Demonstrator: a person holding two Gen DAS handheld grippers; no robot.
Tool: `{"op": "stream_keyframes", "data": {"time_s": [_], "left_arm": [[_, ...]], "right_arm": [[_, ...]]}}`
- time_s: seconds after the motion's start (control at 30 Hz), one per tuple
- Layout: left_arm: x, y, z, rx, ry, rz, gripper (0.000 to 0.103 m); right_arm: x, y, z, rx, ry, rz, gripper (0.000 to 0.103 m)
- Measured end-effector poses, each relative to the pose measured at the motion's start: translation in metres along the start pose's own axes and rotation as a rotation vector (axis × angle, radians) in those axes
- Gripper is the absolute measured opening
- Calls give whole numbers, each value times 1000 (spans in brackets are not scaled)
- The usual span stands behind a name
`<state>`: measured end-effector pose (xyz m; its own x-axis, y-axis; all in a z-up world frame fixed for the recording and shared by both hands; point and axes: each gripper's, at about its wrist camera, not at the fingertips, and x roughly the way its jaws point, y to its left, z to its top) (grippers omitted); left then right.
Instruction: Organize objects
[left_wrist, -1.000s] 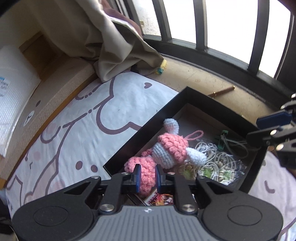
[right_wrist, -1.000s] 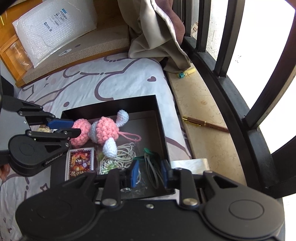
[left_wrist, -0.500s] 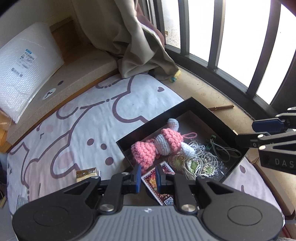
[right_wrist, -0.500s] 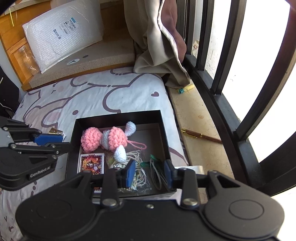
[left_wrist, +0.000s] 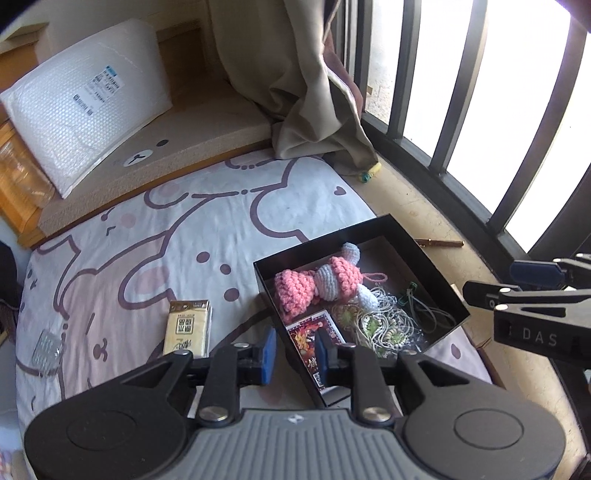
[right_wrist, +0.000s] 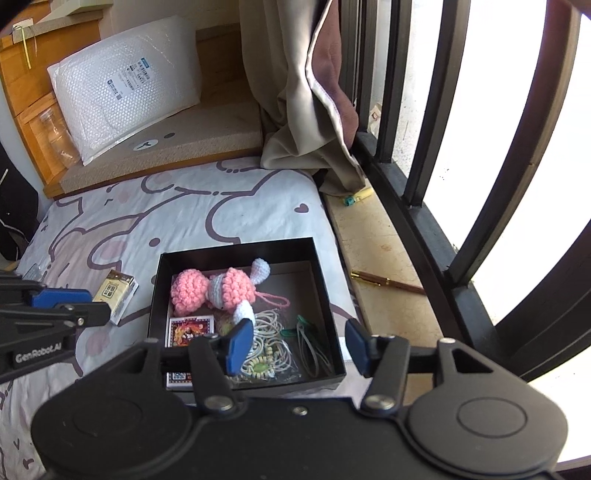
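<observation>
From the left wrist camera, the black box is sitting on the cartoon-print sheet, and inside it the pink-and-white crochet doll is lying on its side, pink knobbly body with pale blue-white ends, above a red picture card and a tangle of cream cord. The left gripper is hovering at 6 o'clock of the doll, fingers parted a little and holding nothing, straddling the box's near wall. A yellow packet is lying at 9 o'clock of the box. From the right wrist camera, the doll is resting in the box's far-left part, at 11 o'clock of the right gripper, whose fingers are spread wide and empty over the box's near-right part. A brown pen is lying on the sill at 3 o'clock of the box.
</observation>
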<state>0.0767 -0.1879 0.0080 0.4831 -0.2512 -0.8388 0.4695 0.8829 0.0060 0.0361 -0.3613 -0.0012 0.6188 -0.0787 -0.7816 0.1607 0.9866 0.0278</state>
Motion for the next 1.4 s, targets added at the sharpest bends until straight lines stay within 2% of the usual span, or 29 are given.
{"op": "stream_keyframes", "data": {"time_s": [0.1,0.27,0.5,0.73,1.0,1.13,1.2,1.4], "left_arm": [[-6,3,-4,-33,-4,12,27],[-13,12,-12,-98,-15,20,41],[-21,19,-25,-163,-46,26,71],[-26,21,-32,-169,-70,43,91],[-23,24,-37,-178,-76,65,101],[-21,27,-39,-183,-75,86,103],[-19,28,-40,-184,-74,91,103],[-15,28,-40,-174,-66,108,103]], "right_arm": [[-5,0,-2,6,-5,-10,59],[-11,2,-5,7,-17,-17,63],[-16,1,-10,16,-15,-30,70],[-17,-1,-16,24,-5,-51,78],[-20,-1,-21,14,-4,-85,96],[-21,-3,-22,27,-7,-108,98],[-20,-4,-22,30,-2,-112,103],[-18,-5,-23,44,-2,-117,103]]}}
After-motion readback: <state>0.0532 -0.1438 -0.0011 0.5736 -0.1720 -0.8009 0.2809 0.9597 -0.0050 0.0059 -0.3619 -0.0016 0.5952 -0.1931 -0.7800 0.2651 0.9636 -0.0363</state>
